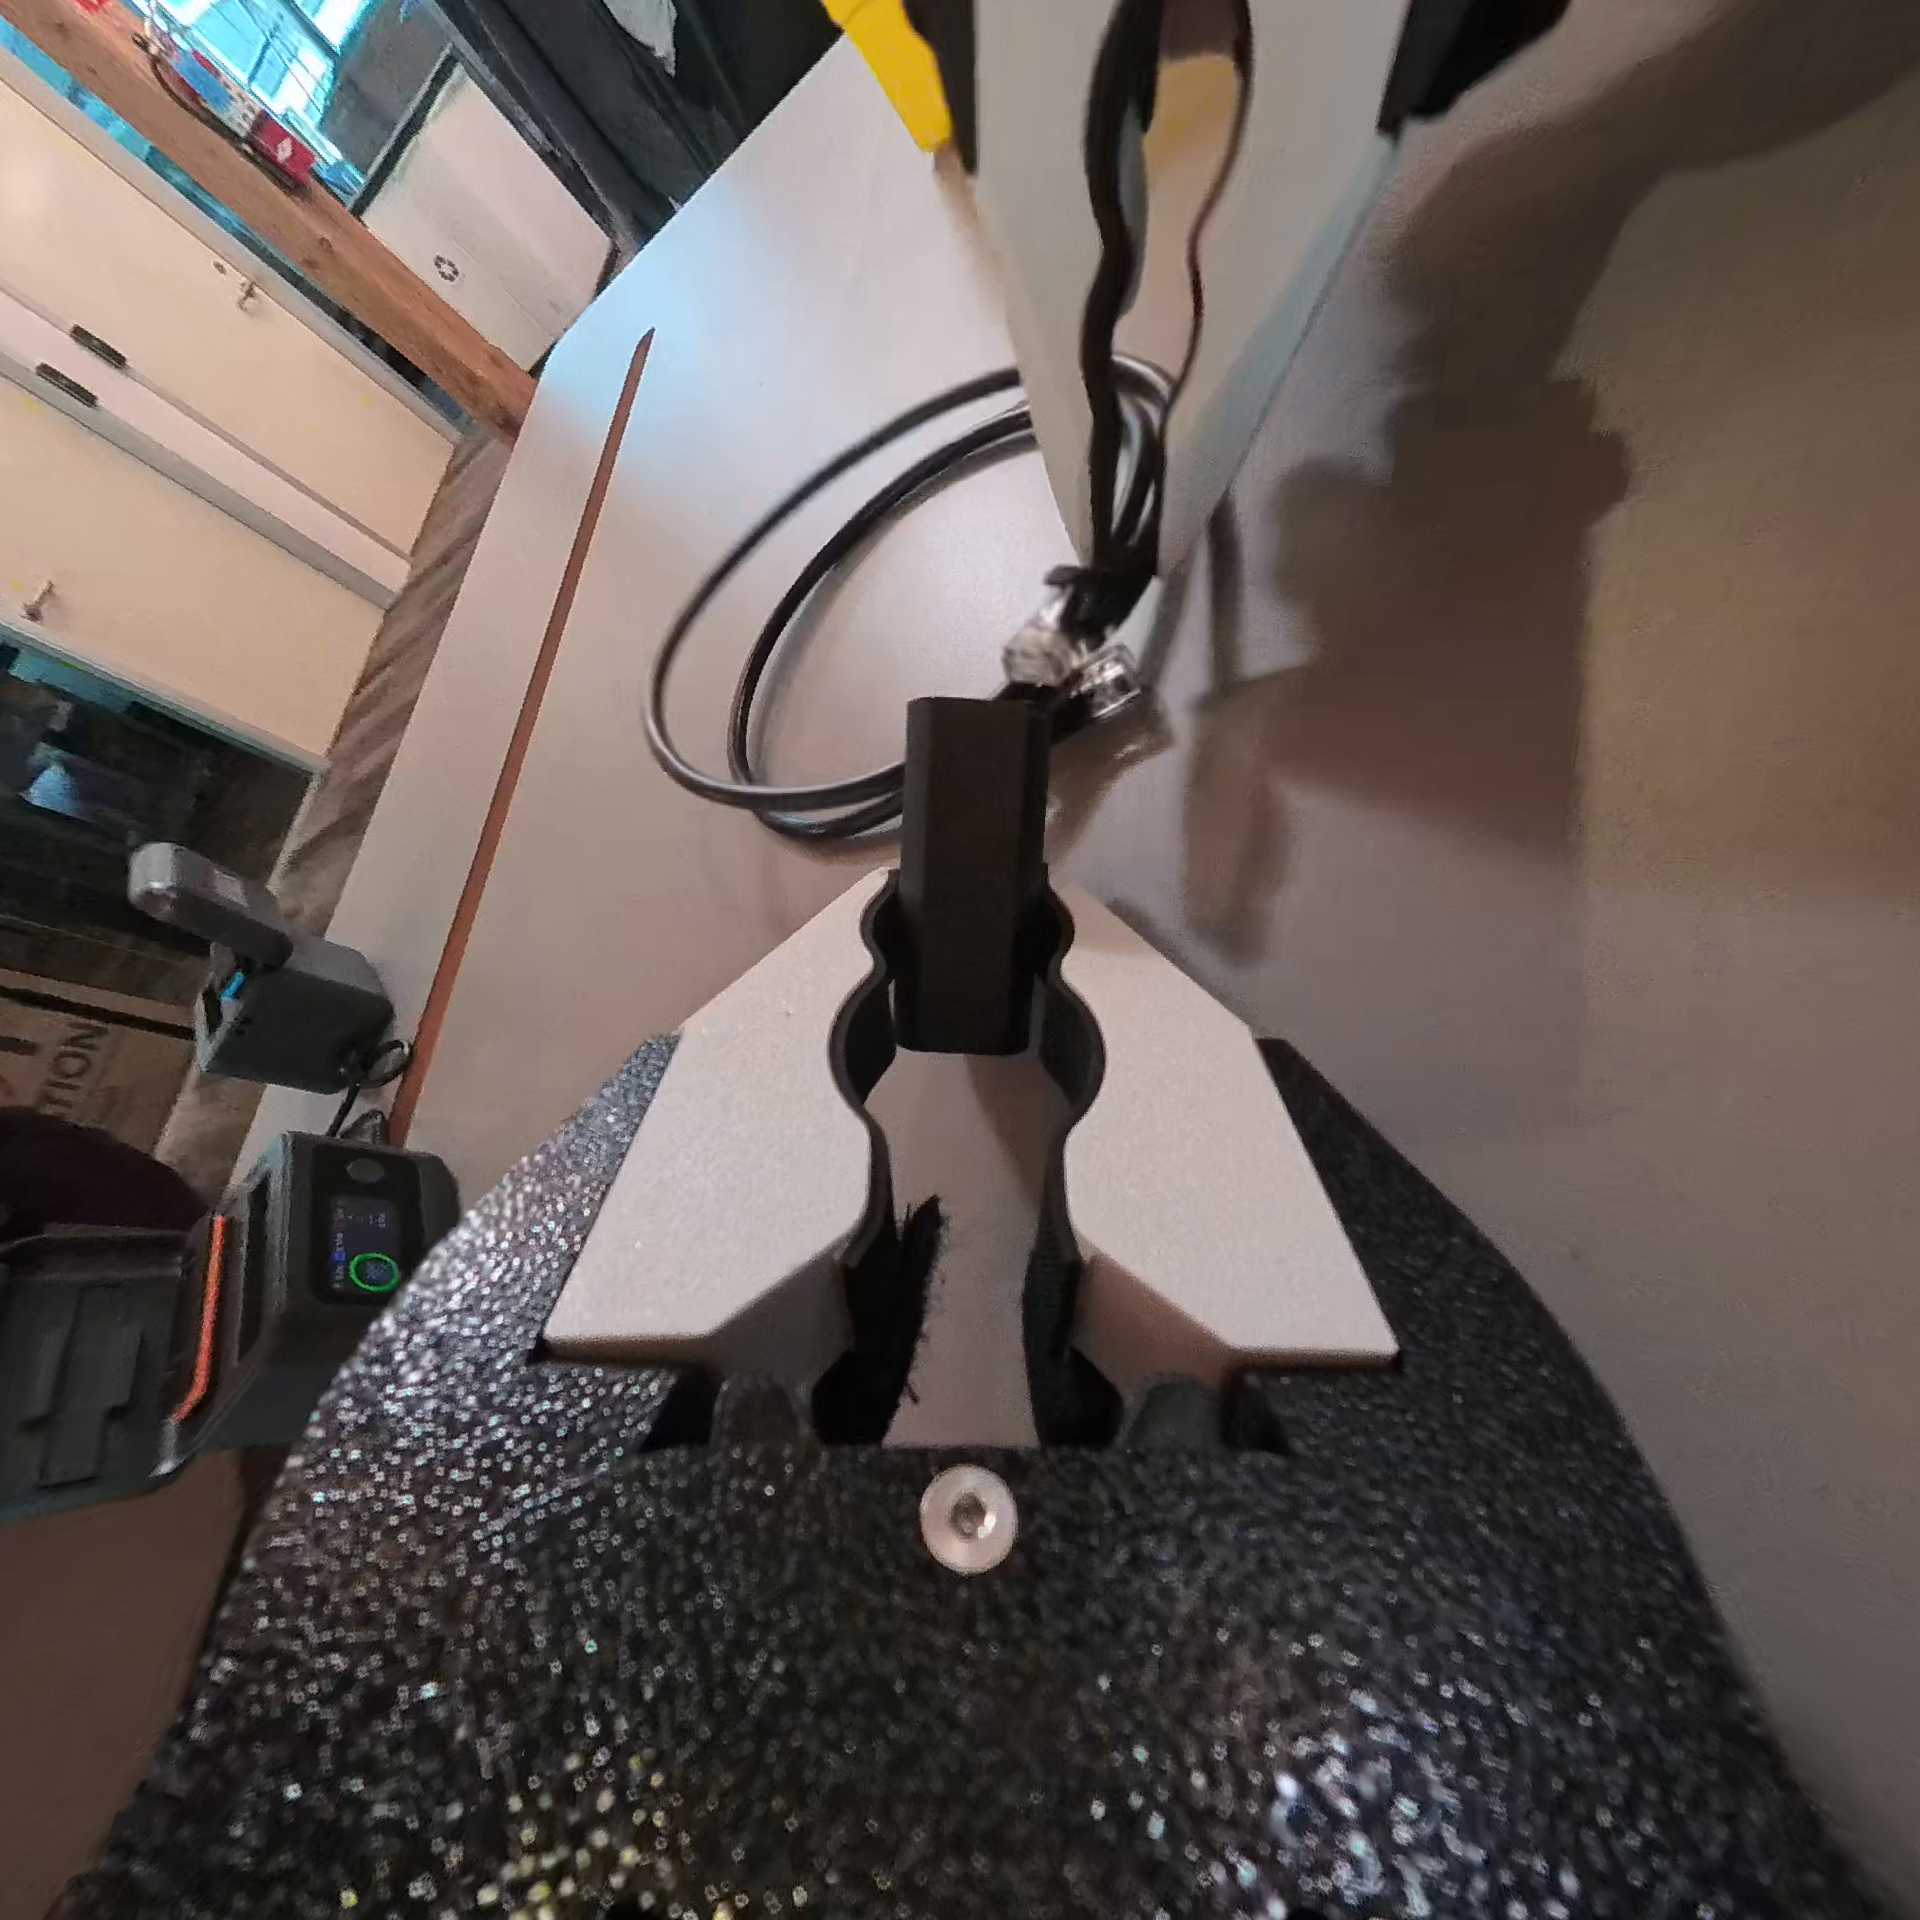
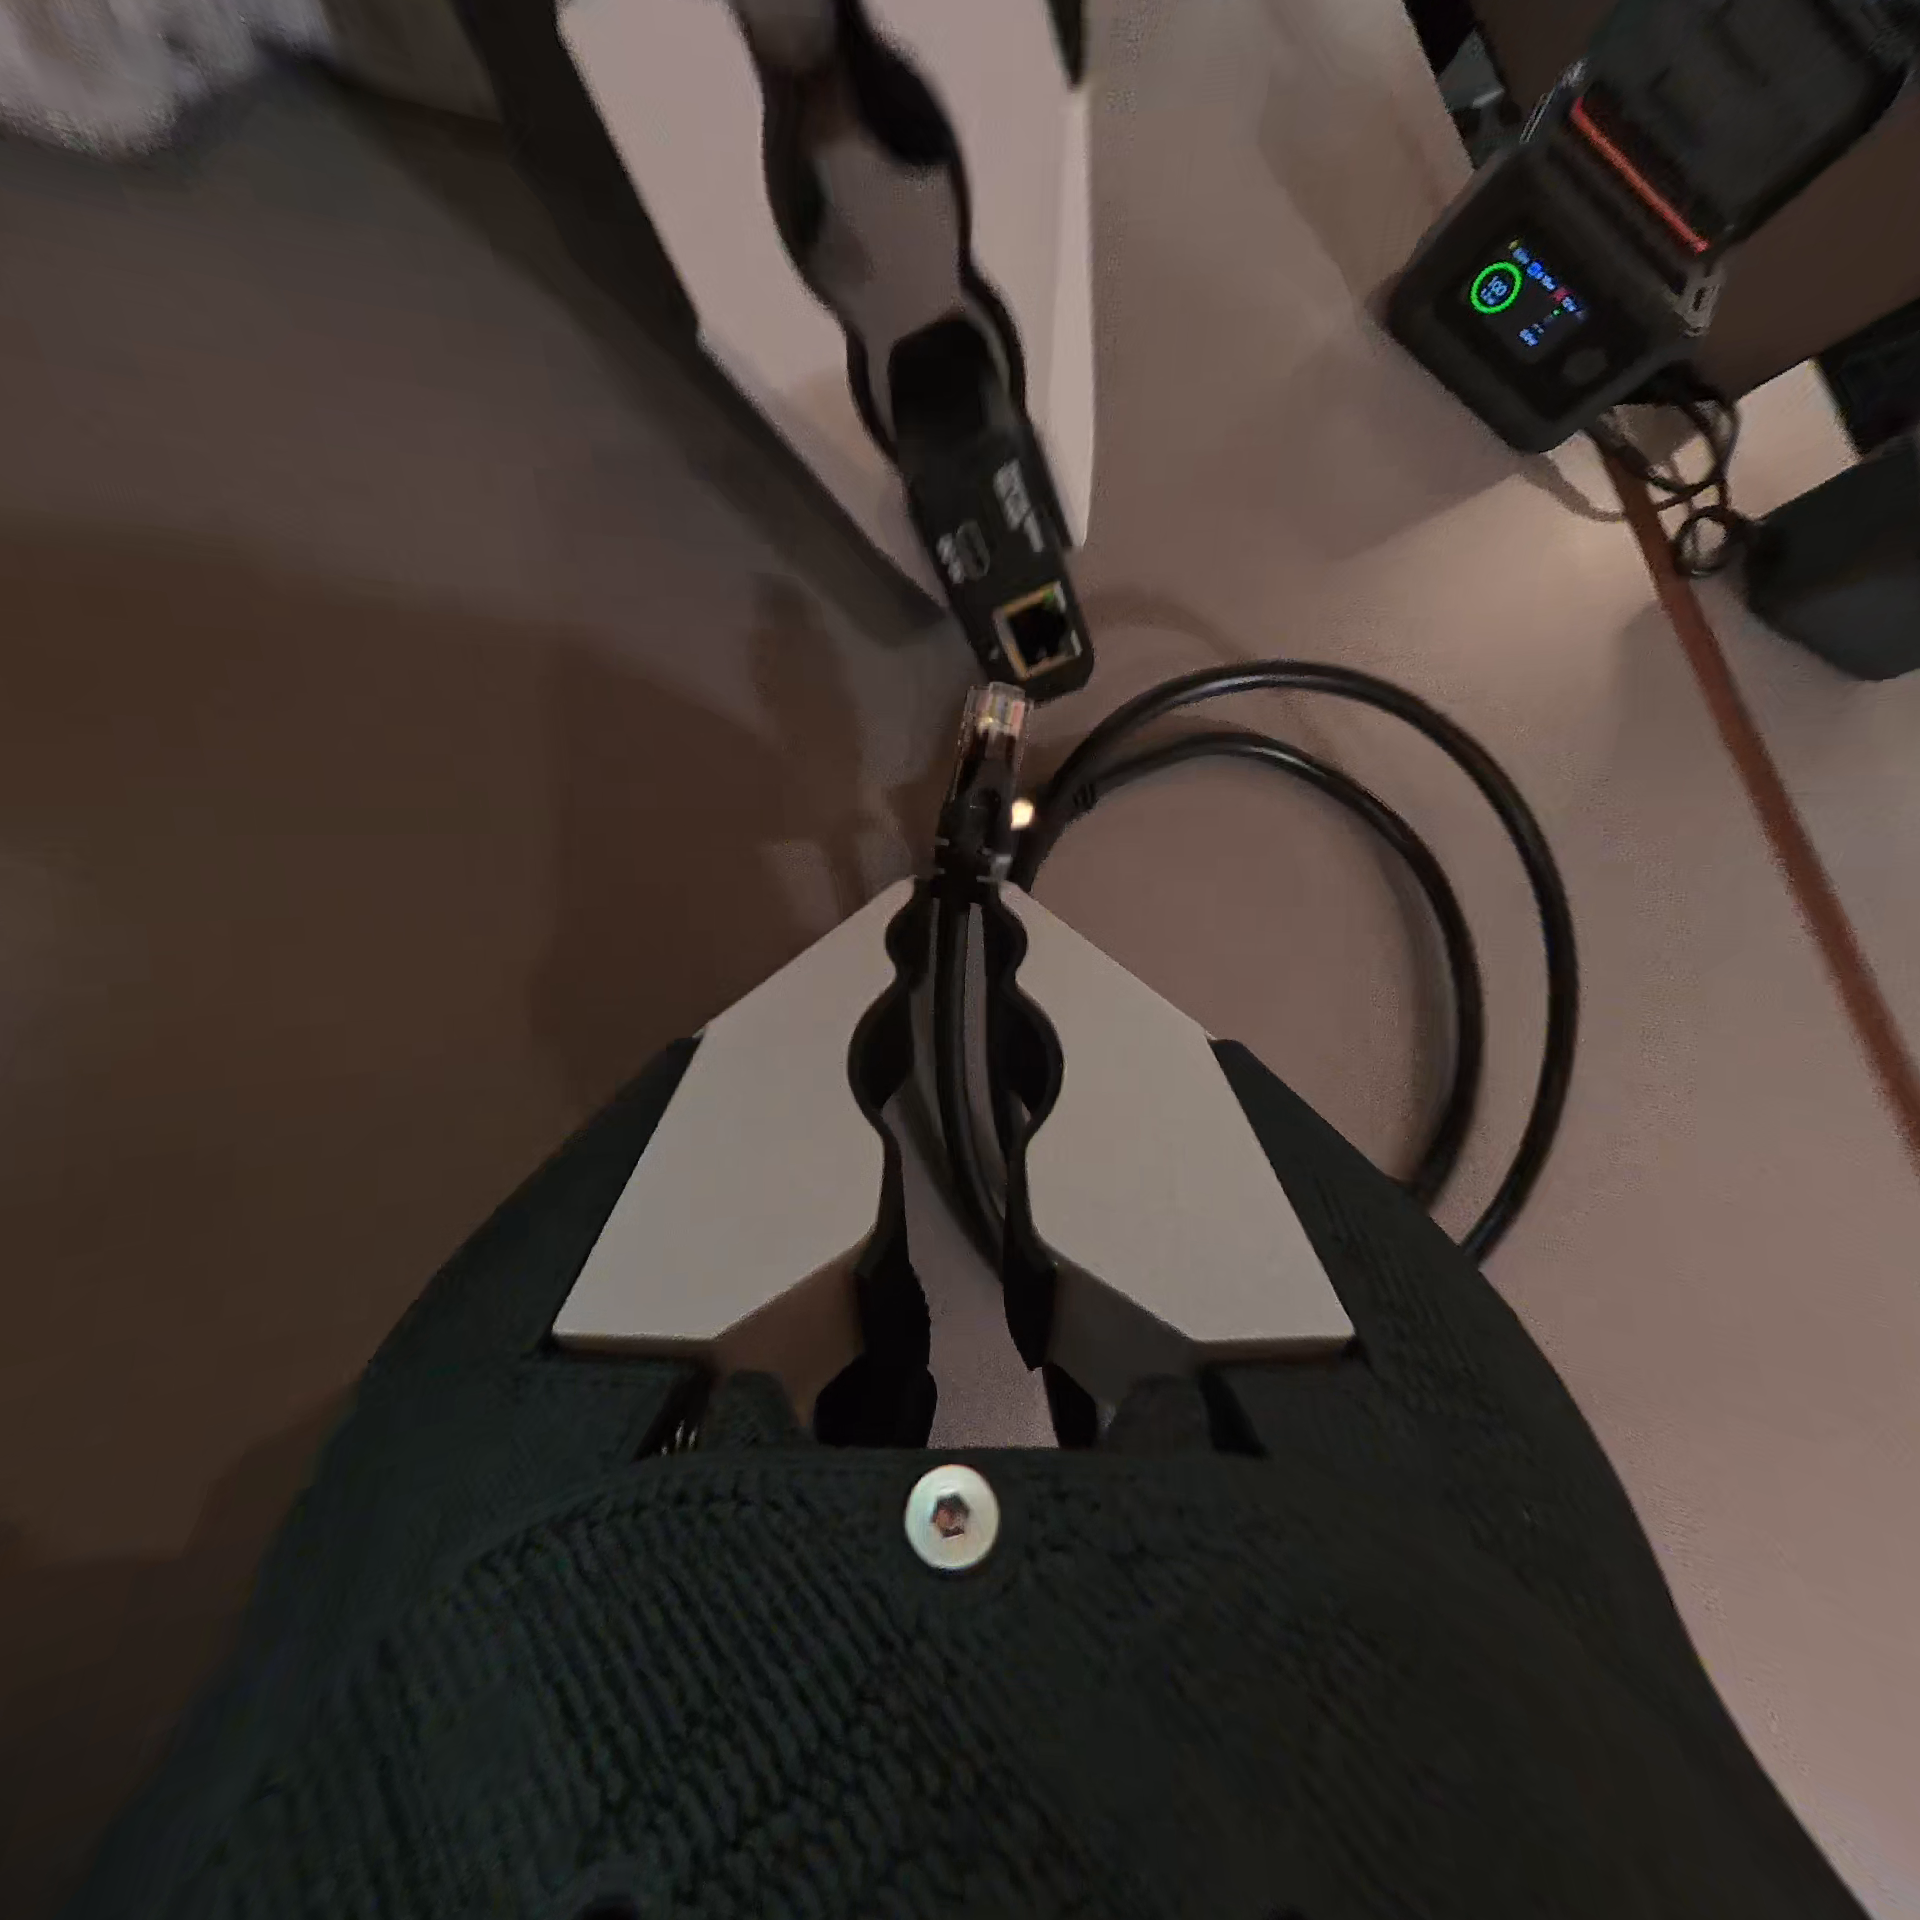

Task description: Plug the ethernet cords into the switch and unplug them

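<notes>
One gap is all that matters right now: the plug (image 2: 992,717) is sitting just short of the port (image 2: 1037,634), near but not touching, and I'm holding both ends in the air above the table (image 2: 1351,1455).

My right gripper (image 2: 961,904) is clamping the cord (image 2: 971,1039) just behind the plug, fingers pressed together on it, so the clear plug is sticking out past the tips. Its long axis is running straight ahead along my fingers, tilting a touch to the right. The rest of the cord is looping on the table to the right.

My left gripper (image 1: 966,914) is squeezing the switch (image 1: 971,862), a slim black block, fingers closed on its rear half. In the right view the switch (image 2: 997,520) is coming down from the top with its port end facing me, slanting down and to the right.

So the port is lying ahead of the plug and slightly right of its tip. I'm judging the two axes are not quite in line; the plug needs a small nudge right and a little turn before I push it in.

In the left view the plug (image 1: 1039,655) is peeking out just past the switch's far end, with a second clear connector (image 1: 1107,675) beside it; I'm not able to tell from here which cord that one belongs to.
</notes>
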